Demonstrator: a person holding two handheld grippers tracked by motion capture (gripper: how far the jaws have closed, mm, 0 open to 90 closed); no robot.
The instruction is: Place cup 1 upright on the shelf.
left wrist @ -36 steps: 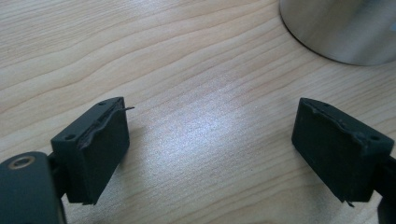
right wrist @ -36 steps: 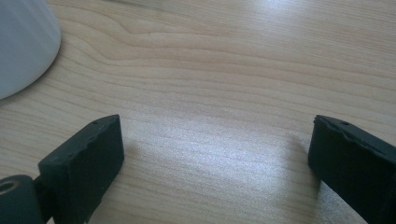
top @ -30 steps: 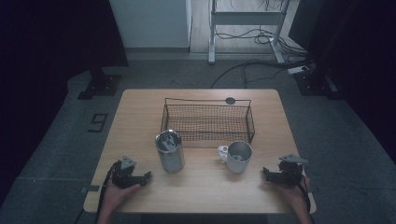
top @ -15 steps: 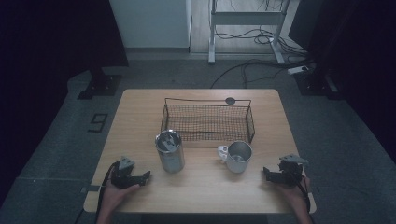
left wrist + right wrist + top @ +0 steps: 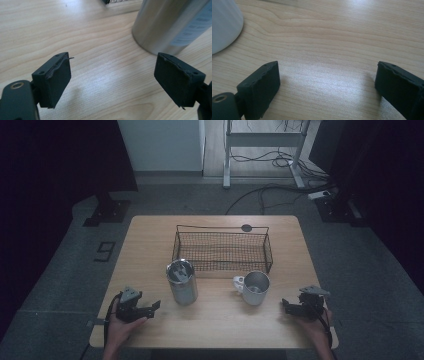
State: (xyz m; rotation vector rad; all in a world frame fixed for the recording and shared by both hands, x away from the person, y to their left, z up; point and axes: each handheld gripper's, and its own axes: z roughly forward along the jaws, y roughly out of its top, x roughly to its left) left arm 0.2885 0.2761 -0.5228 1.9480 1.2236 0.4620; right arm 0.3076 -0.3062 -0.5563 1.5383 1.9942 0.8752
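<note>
A steel tumbler (image 5: 182,282) stands upright on the wooden table (image 5: 145,250), just in front of the left end of a wire basket (image 5: 222,251). To its right sits a white mug (image 5: 255,288) with its handle turned left. My left gripper (image 5: 152,307) rests near the front left edge and points right at the tumbler (image 5: 170,22). Its jaws (image 5: 112,82) stand apart over bare wood. My right gripper (image 5: 285,305) lies near the front right edge and points left at the mug (image 5: 223,22). Its jaws (image 5: 327,87) have just been closing, still apart with nothing between them.
A small black disc (image 5: 246,227) lies on the table behind the basket. Cables and a metal stand's feet (image 5: 260,180) are on the floor beyond the table. A dark stand base (image 5: 107,212) sits on the floor at the far left.
</note>
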